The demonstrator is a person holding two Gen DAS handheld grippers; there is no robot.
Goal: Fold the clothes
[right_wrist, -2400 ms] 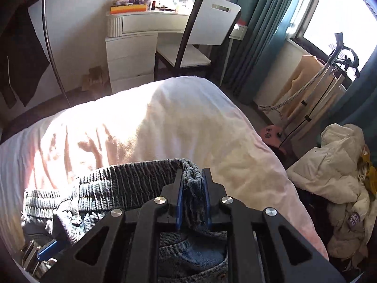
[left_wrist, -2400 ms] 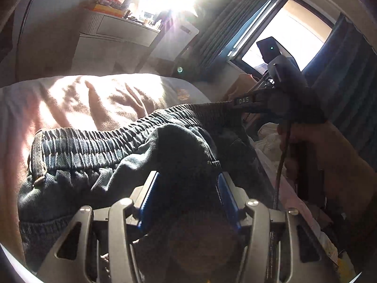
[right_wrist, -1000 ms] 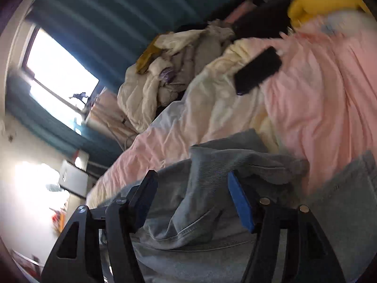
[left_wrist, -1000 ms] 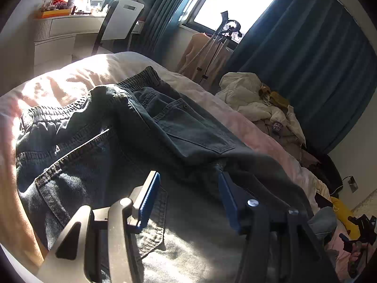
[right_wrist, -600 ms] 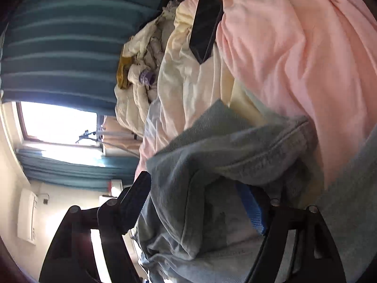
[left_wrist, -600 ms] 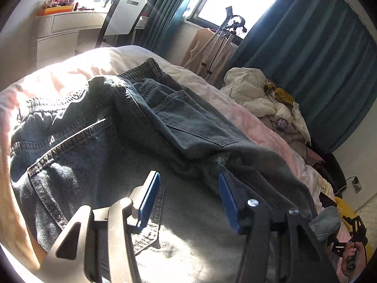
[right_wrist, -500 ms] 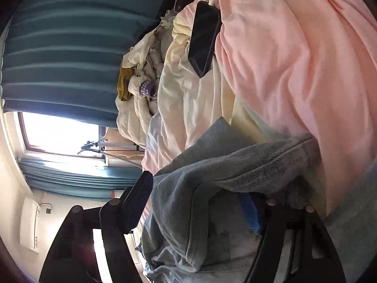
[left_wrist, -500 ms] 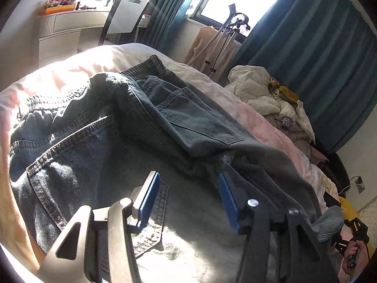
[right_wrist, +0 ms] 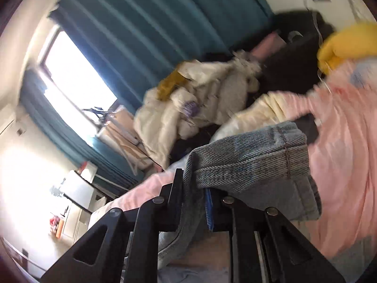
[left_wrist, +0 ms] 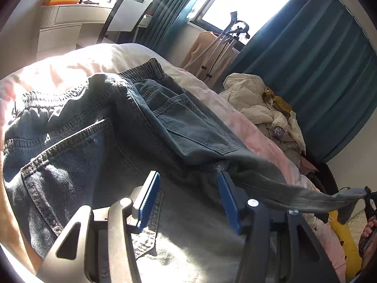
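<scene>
The jeans (left_wrist: 99, 146) lie spread on the bed (left_wrist: 254, 127), waistband toward the far end. The left claw (left_wrist: 188, 198) stands about half open above the seat of the jeans, and its blue pads (left_wrist: 150, 198) hold nothing. The right claw (right_wrist: 194, 202) has just been closing, and now its jaws pinch the hem of a jeans leg (right_wrist: 249, 162), which stretches lifted above the pink bedding (right_wrist: 341, 155).

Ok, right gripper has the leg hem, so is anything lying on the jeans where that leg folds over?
Nothing visible. The right gripper, whose jaws have just closed, pinches the hem. The seat of the jeans lies bare under the open left gripper; the clothes pile sits beside the bed.
</scene>
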